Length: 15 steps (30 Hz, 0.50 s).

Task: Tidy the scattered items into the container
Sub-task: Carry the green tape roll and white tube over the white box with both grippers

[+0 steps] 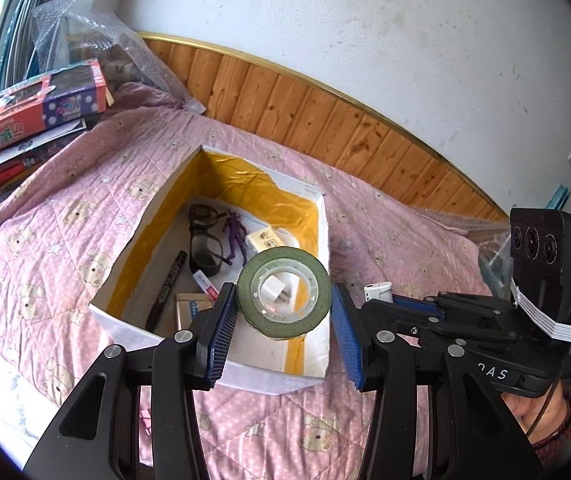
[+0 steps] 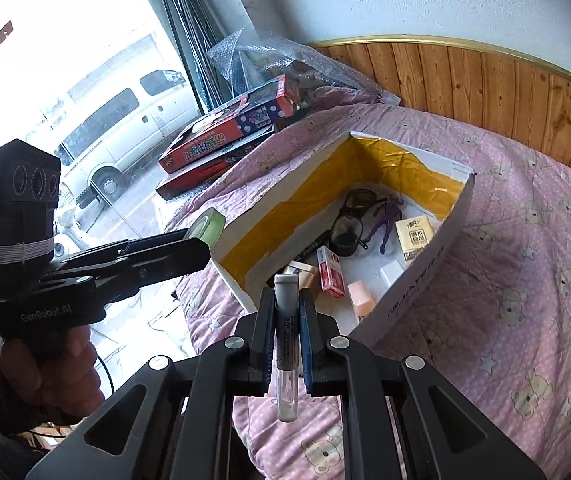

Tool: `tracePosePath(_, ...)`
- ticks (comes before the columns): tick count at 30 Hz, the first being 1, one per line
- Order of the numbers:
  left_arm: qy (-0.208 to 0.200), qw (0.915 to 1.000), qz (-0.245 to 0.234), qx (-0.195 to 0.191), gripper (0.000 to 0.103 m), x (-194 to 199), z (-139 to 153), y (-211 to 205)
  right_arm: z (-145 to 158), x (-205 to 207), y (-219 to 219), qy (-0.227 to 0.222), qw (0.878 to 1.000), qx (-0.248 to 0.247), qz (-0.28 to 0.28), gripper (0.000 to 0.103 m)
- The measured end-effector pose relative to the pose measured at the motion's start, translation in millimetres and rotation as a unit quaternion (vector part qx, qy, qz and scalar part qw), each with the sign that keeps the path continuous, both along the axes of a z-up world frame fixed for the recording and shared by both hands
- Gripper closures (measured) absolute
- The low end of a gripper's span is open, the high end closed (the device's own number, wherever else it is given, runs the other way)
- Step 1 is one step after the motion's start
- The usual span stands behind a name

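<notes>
left wrist view: tape roll over the box's near end

left wrist view has the left gripper (image 1: 283, 314) with its jaws wide, holding a green tape roll (image 1: 284, 294) between the blue pads; the left pad is on the roll's side, and the right pad looks to be at its edge, though a sliver of gap may show there. the roll's hole faces the camera, so its axis runs along the jaws' pointing line. just beyond and below the jaws lies the open box (image 1: 305, 382), white outside and yellow-lined, on the pink quilted bed (image 1: 65, 208). glasses (image 1: 204, 240), a purple figure (image 1: 237, 236), a marker (image 1: 167, 292) and small packets already lie inside.

the right gripper (image 2: 286, 320) has its jaws pressed together on a slim clear tube (image 2: 286, 344), whose long axis runs along the jaws, capped end forward. the box's near corner sits just ahead of those jaws, the interior ahead and to their right.

judging from both views, the left jaws are the nearer to a drop: the roll appears already over the box's near end, so parting the jaws there should let it fall inside. the right jaws need to go further forward over the rim first.
</notes>
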<state>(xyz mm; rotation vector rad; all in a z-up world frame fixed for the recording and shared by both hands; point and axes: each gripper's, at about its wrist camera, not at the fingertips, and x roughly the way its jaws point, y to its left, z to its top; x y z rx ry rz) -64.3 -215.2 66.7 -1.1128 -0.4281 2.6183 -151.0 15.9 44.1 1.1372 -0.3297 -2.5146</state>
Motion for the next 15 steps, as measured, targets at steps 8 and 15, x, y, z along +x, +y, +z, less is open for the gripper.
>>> tracePosePath(8,-0.027,0.9995,0.009,0.011,0.054,-24.3,-19.2,-1.5,4.2,-43.6,-3.0,-0.007,1.0,0.013,0.007,0.091)
tracePosePath(15,-0.062,0.998,-0.008,0.01,0.054,-39.7,-44.8,14.4,-2.1,-82.9,7.0,-0.026,0.999,0.028,-0.002,0.091)
